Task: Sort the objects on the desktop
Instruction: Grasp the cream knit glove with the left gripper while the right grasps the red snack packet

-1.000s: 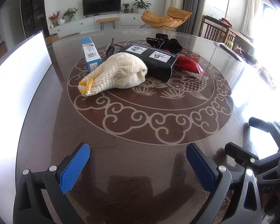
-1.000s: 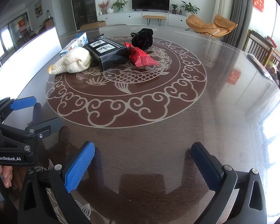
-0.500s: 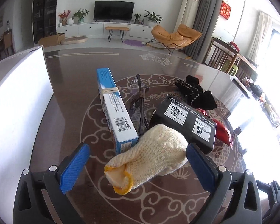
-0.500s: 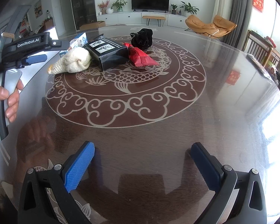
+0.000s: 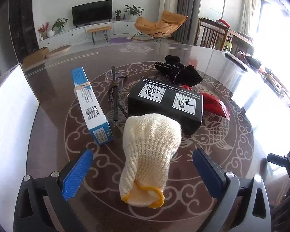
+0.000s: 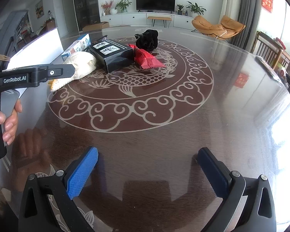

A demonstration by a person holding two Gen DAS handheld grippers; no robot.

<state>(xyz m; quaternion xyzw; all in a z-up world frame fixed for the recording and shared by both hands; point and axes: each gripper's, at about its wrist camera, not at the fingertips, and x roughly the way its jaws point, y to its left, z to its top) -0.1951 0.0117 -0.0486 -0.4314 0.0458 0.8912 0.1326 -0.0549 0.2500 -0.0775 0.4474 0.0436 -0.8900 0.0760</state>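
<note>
The dark round tabletop (image 6: pixel 164 145), inlaid with a pale fish and cloud ring, fills most of both views. A white panel (image 5: pixel 7 119) stands along the left edge of the left wrist frame.

The left claw (image 5: pixel 143 164) sits at the bottom of its frame with its blue pads wide apart, and the cream knitted glove (image 5: pixel 148 148) lies between them, touching neither pad, its yellow-edged cuff turned toward the camera. The right claw (image 6: pixel 147 168) is at the bottom of its own frame, also spread wide, over bare tabletop with nothing between the pads.

Past the glove, in the centre of the left wrist frame, a black box (image 5: pixel 166 104) with white printed panels lies against the glove's far end. To its left lies a long blue and white carton (image 5: pixel 90 104), with a bundle of dark thin rods (image 5: pixel 115 94) between the two. Above the box sits a black fabric piece (image 5: pixel 180 72), and at centre right a red packet (image 5: pixel 214 104) pokes out from behind the box.

At the left edge of the right wrist frame, a hand (image 6: pixel 8 121) grips the left claw's handle.
</note>
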